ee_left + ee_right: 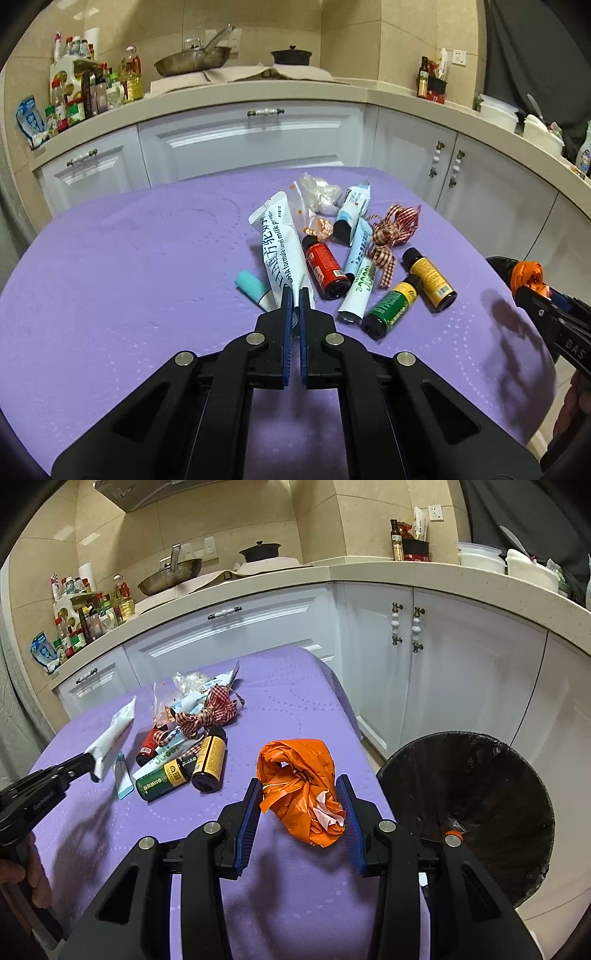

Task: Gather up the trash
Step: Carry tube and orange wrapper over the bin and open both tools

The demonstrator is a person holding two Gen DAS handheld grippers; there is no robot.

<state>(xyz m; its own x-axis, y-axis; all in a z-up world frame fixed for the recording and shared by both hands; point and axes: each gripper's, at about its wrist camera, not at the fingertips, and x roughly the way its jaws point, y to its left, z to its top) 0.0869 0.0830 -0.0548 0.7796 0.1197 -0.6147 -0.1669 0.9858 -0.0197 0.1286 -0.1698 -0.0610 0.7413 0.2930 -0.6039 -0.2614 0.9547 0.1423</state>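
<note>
My left gripper (295,295) is shut on the near end of a long white sachet with blue print (280,240). The right wrist view shows that sachet (110,734) lifted off the purple table by the left gripper (88,764). My right gripper (298,781) is shut on a crumpled orange plastic bag (295,764) above the table's right edge, and it also shows at the right of the left wrist view (524,291) with the bag (528,273). A black-lined trash bin (498,794) stands on the floor just right of it.
A pile stays on the purple cloth (129,277): red-labelled bottle (325,266), green bottle (389,308), yellow bottle (430,277), checked ribbon (391,232), teal-capped tube (251,282), blue-white tubes (356,247), clear wrap (317,192). White cabinets and a cluttered counter lie beyond.
</note>
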